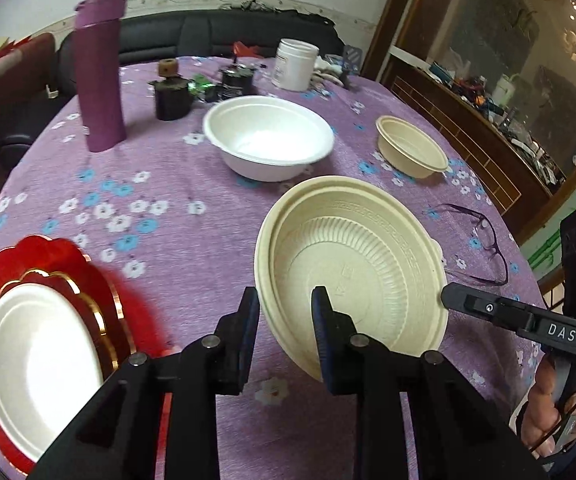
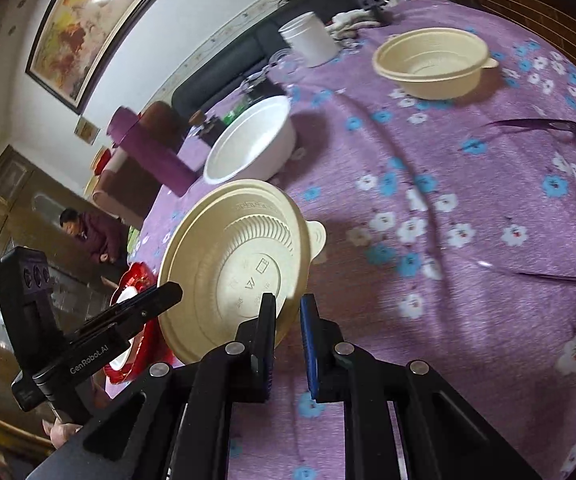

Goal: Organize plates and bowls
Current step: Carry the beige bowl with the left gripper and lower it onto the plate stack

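Observation:
A cream ribbed plate (image 1: 352,264) is held tilted above the purple flowered tablecloth. My left gripper (image 1: 285,312) has its fingers on either side of the plate's near rim. My right gripper (image 2: 288,316) has its fingers on either side of the opposite rim, and the plate (image 2: 239,256) shows its underside there. A white bowl (image 1: 267,136) and a cream bowl (image 1: 412,146) stand further back; they also show in the right wrist view, white bowl (image 2: 247,144) and cream bowl (image 2: 432,60). A white plate (image 1: 39,360) lies on a red plate (image 1: 51,256) at the left.
A tall purple flask (image 1: 99,72), dark jars (image 1: 171,92) and a white tub (image 1: 296,64) stand at the back of the table (image 1: 167,240). Purple glasses (image 1: 484,240) lie at the right. A person (image 2: 91,236) is beyond the table. A wooden cabinet (image 1: 488,120) stands right.

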Action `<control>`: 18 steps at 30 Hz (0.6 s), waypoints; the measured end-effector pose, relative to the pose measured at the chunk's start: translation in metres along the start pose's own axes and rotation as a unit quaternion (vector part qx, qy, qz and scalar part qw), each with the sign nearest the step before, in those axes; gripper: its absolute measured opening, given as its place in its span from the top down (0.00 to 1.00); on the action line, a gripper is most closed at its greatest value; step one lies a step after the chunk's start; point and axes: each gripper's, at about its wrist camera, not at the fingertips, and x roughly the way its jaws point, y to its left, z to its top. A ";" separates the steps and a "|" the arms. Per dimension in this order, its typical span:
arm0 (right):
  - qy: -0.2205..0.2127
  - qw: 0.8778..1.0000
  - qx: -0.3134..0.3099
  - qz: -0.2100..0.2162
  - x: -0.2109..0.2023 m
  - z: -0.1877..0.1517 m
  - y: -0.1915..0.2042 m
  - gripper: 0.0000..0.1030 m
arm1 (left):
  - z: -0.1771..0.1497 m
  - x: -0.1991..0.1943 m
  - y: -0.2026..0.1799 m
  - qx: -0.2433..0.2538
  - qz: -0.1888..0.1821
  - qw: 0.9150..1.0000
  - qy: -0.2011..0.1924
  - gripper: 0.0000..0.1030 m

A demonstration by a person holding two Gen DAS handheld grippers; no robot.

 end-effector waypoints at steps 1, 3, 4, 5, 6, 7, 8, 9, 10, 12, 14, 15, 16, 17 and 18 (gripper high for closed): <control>0.001 1.000 -0.005 0.000 0.001 0.000 0.004 0.87 | 0.000 -0.002 0.003 -0.003 0.001 1.000 -0.003 0.76; 0.001 1.000 -0.012 0.000 0.002 0.000 0.012 0.87 | -0.001 -0.006 0.008 -0.008 0.002 1.000 -0.007 0.76; 0.001 1.000 -0.014 0.001 0.002 0.000 0.014 0.87 | -0.001 -0.009 0.010 -0.010 0.002 1.000 -0.009 0.76; 0.001 1.000 -0.017 0.001 0.003 0.000 0.017 0.87 | -0.002 -0.011 0.012 -0.012 0.002 1.000 -0.012 0.76; 0.001 1.000 -0.019 0.001 0.003 0.000 0.019 0.87 | -0.002 -0.013 0.014 -0.014 0.002 1.000 -0.014 0.76; 0.001 1.000 -0.022 0.002 0.004 0.001 0.023 0.87 | -0.003 -0.015 0.016 -0.017 0.002 1.000 -0.017 0.76; 0.002 1.000 -0.024 0.003 0.003 0.001 0.025 0.87 | -0.004 -0.018 0.019 -0.019 0.002 1.000 -0.019 0.76; 0.002 1.000 -0.027 0.004 0.003 0.001 0.028 0.86 | -0.004 -0.020 0.021 -0.021 0.002 1.000 -0.021 0.76; 0.003 1.000 -0.030 0.005 0.004 0.002 0.032 0.86 | -0.005 -0.023 0.024 -0.025 0.002 0.999 -0.024 0.76; 0.004 0.999 -0.035 0.007 0.005 0.002 0.038 0.86 | -0.007 -0.028 0.030 -0.029 0.003 0.999 -0.028 0.76; 0.006 0.999 -0.042 0.009 0.007 0.003 0.047 0.86 | -0.009 -0.034 0.037 -0.036 0.006 0.999 -0.034 0.76; 0.008 0.999 -0.046 0.010 0.009 0.003 0.052 0.86 | -0.011 -0.037 0.042 -0.039 0.009 0.999 -0.037 0.76; 0.009 0.999 -0.050 0.011 0.011 0.003 0.056 0.86 | -0.011 -0.040 0.045 -0.041 0.011 0.998 -0.040 0.76; 0.011 0.998 -0.054 0.012 0.013 0.003 0.060 0.86 | -0.013 -0.042 0.048 -0.044 0.013 0.998 -0.042 0.76; 0.013 0.998 -0.057 0.014 0.014 0.002 0.063 0.86 | -0.014 -0.045 0.052 -0.048 0.015 0.998 -0.044 0.76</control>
